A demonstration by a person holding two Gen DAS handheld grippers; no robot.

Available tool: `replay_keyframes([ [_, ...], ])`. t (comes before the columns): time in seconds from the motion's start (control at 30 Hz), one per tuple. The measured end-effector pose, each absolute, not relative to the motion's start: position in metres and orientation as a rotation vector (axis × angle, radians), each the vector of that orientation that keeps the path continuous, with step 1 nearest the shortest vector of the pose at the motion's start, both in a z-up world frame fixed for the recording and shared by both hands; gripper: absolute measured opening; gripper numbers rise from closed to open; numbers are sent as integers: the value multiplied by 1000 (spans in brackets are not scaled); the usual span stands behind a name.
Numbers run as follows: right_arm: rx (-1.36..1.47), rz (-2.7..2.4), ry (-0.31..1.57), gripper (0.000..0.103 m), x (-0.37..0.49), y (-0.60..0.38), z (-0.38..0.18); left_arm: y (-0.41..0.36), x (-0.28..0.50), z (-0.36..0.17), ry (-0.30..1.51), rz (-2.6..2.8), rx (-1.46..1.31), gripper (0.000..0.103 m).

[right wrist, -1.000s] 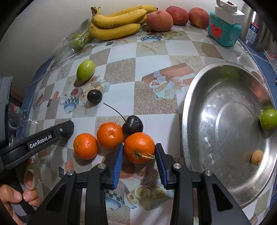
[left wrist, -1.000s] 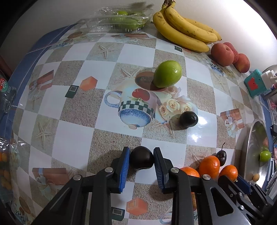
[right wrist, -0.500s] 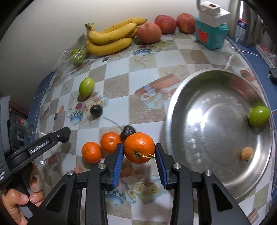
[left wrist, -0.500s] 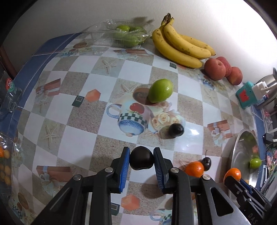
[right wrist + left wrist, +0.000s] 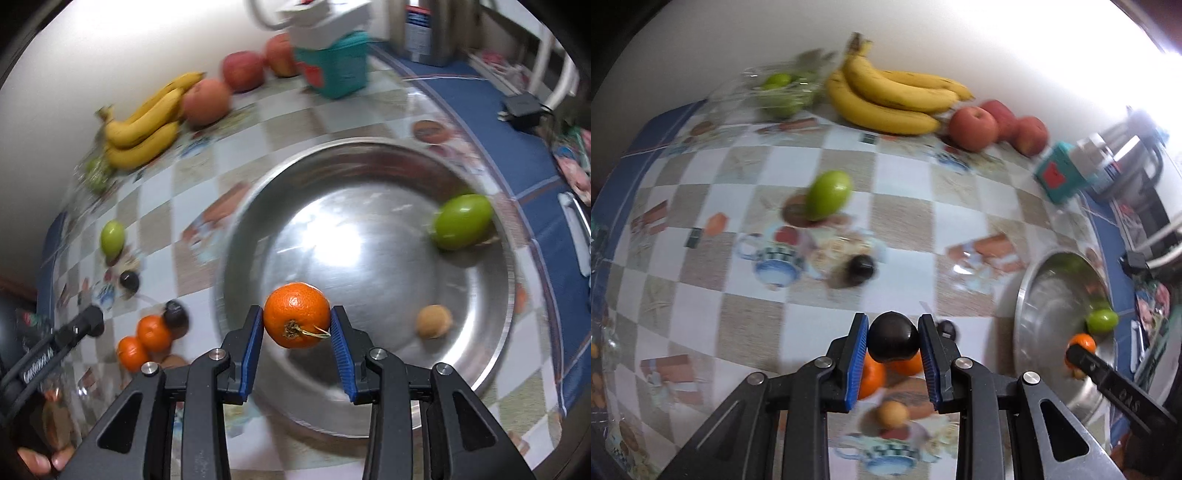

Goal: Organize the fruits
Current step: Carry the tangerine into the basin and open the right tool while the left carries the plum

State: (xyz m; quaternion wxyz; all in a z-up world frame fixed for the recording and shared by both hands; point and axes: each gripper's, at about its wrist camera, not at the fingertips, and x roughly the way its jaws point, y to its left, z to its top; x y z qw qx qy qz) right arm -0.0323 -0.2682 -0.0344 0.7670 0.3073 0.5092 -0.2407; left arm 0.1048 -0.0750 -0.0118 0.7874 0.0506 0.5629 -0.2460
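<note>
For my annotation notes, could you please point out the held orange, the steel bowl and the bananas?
orange (image 5: 296,314): right wrist view, middle of its peel.
steel bowl (image 5: 364,142): right wrist view, far rim.
bananas (image 5: 886,107): left wrist view, middle of the bunch.

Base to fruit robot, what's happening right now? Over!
Left gripper shut on dark plum. Right gripper shut on orange, above steel bowl. Nothing in the way.

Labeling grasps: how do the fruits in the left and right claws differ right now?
The dark plum in the left claw is near-black, smooth and smaller; the tangerine in the right claw is orange, dimpled, with a stem. The plum is above the tablecloth, the tangerine over the steel bowl. Both are round and gripped between blue pads.
</note>
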Motion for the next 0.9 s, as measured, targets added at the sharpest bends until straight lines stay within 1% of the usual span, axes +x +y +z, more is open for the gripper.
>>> replay_keyframes([
  [0.27, 750, -602, 1068, 38, -60, -301, -34, -115, 73, -2, 1188, -653, 164, 30],
  [0.5, 785, -612, 1055, 38, -67, -310, -36, -148, 48, 4, 1152, -714, 240, 30],
  [0.9, 823, -684, 1022, 39, -78, -331, -41, -210, 22, -18, 1184, -814, 362, 30],
])
